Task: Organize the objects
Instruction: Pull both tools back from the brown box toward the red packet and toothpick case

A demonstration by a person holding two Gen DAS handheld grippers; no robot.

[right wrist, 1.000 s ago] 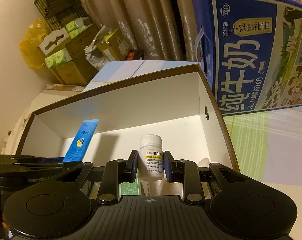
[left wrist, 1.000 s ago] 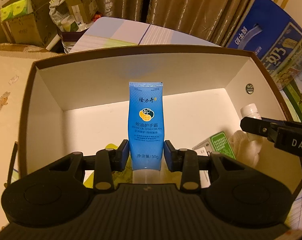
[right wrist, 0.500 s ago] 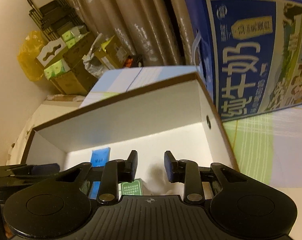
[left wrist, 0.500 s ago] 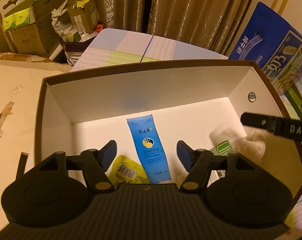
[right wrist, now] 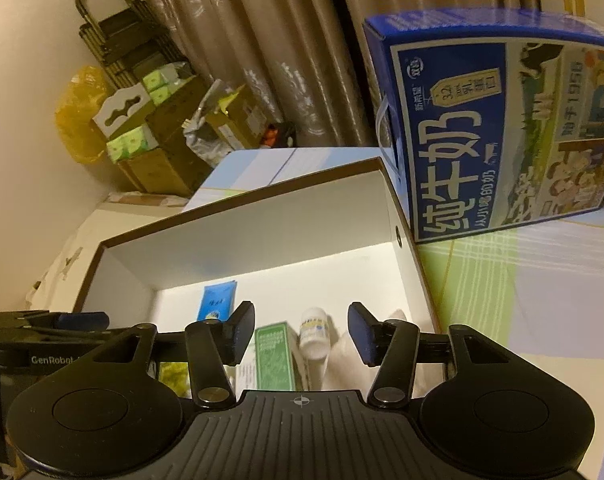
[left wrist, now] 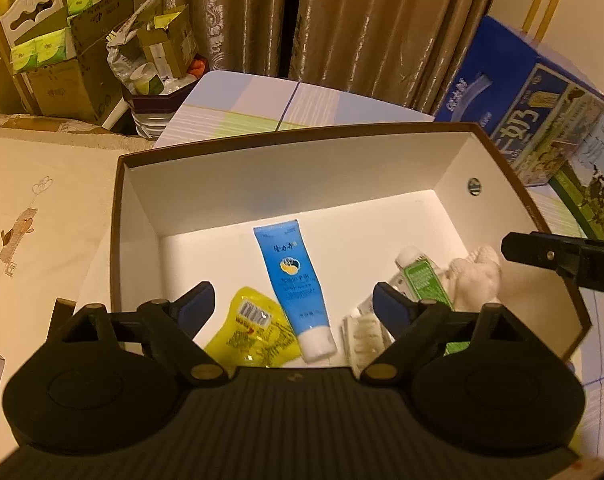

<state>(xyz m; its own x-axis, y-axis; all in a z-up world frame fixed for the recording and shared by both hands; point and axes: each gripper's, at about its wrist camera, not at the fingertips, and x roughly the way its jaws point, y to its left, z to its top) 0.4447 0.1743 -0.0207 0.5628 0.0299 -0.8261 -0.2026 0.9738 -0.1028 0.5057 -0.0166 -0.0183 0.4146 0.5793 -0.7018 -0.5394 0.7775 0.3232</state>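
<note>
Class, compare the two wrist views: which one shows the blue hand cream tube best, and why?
The left wrist view. There the blue hand cream tube lies flat in the box, seen whole from crimped end to white cap. The right wrist view shows only its upper part; the rest hides behind a finger of the right hand-held gripper.

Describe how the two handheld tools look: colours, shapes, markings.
Both are black plastic. The left tool and right tool each have a ribbed central body, two round housings, linkage arms with brass-coloured pins, and blue finger pads. White lettering "GenRobot" marks the left one's side.
</note>
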